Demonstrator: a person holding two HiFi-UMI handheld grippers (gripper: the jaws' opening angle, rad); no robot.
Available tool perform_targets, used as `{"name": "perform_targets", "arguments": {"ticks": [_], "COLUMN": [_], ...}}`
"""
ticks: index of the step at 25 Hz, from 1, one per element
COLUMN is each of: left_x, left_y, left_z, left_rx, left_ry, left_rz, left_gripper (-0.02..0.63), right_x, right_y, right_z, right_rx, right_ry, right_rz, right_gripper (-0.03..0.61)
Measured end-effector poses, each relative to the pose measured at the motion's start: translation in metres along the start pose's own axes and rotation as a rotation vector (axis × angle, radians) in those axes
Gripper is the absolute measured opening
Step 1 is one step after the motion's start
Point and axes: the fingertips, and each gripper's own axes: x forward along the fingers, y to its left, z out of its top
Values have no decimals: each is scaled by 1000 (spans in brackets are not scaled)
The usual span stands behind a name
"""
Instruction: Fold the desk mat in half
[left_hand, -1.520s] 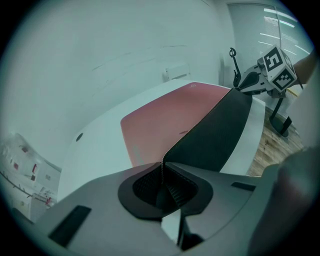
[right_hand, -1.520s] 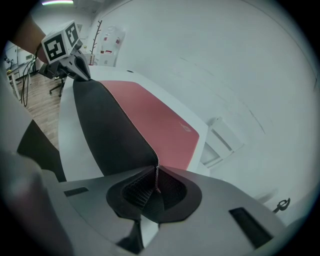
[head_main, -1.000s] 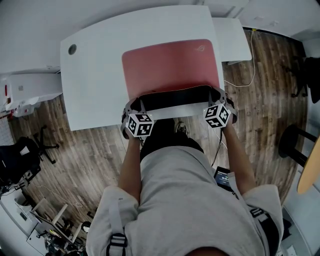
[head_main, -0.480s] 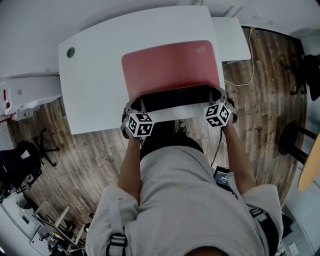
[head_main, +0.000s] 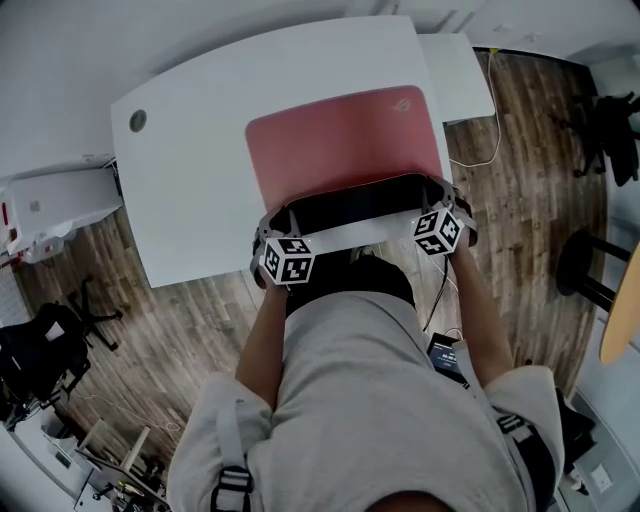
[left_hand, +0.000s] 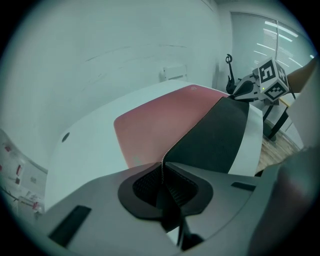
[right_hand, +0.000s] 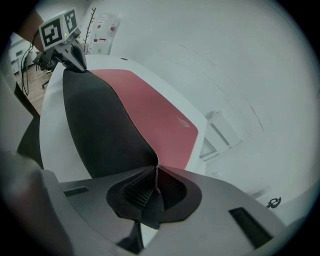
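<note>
Fingers (left_hand: 145, 186) of the left gripper (left_hand: 162, 170) and the right gripper (right_hand: 156, 175) clamp the desk mat (head_main: 340, 140) by its near corners, black underside raised over the desk (head_main: 200, 150); its red far part lies flat.

White desk (head_main: 200, 190) with a rounded left corner, standing on wood-plank floor (head_main: 190, 320), small round cable hole (head_main: 138, 120) near its far left corner, red desk mat (head_main: 340, 140) on its right half, mat's near edge lifted clear, black underside showing.
</note>
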Motion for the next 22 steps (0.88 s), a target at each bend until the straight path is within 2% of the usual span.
{"name": "perform_targets", "arguments": {"ticks": [10,13,22], "left_x": [-1,-1,5], "left_y": [-1,-1,8], "left_z": [3,5,12], "left_rx": [9,-10,20], "left_ry": [-16,-30,-23], "left_rz": [-59,-63,-60], "left_gripper": [29,29,29], "right_x": [0,0,3], "right_y": [-4,-6,-10], "right_z": [-1,-4,2], "right_rx": [23,39,48], "right_ry": [46,54,61], "right_rz": [-24,-30,-39], "right_gripper": [52,52,52]}}
